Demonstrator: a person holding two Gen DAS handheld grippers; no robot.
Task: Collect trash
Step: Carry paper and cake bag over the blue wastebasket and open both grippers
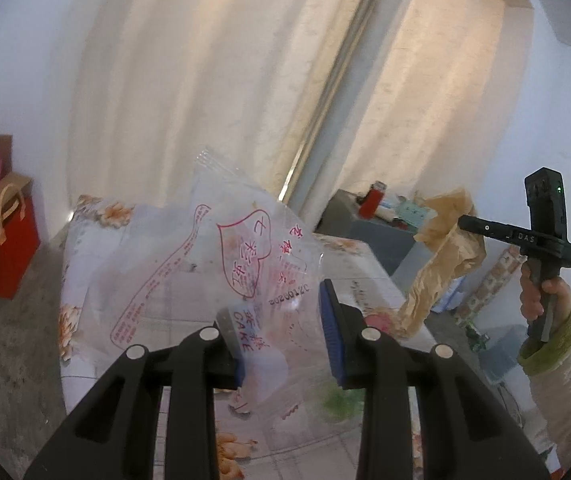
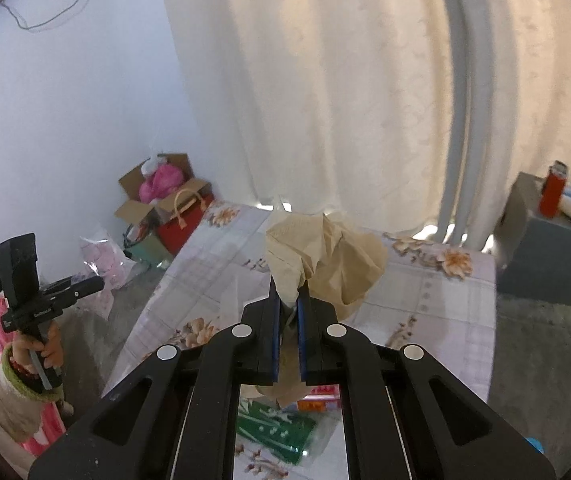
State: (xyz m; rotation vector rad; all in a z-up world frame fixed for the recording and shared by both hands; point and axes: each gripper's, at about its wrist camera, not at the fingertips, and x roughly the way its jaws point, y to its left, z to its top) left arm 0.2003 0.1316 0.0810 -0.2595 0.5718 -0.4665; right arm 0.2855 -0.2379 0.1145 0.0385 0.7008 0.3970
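We read the left gripper (image 1: pixel 281 328) first: its jaws stand partly apart, and a clear plastic cake wrapper with red print (image 1: pixel 221 256) fills the gap between them. The blue pads (image 1: pixel 331 336) press on the wrapper's lower edge, so we record it as clamped. The wrapper rises crumpled above the jaws, lifted clear of the bench with the floral cloth (image 1: pixel 85 264) below.

The right gripper (image 2: pixel 288 312) has its jaws drawn together on a crumpled sheet of tan paper (image 2: pixel 333 256). A narrow twist of the paper is pinched between the blue pads (image 2: pixel 274 320), and the rest fans out above and ahead of them. In the left wrist view the same paper (image 1: pixel 445 248) hangs from the right gripper (image 1: pixel 465 224), off the bench.

Under the right gripper, a green wrapper (image 2: pixel 273 432) and a red-and-white packet (image 2: pixel 317 396) lie on the bench.
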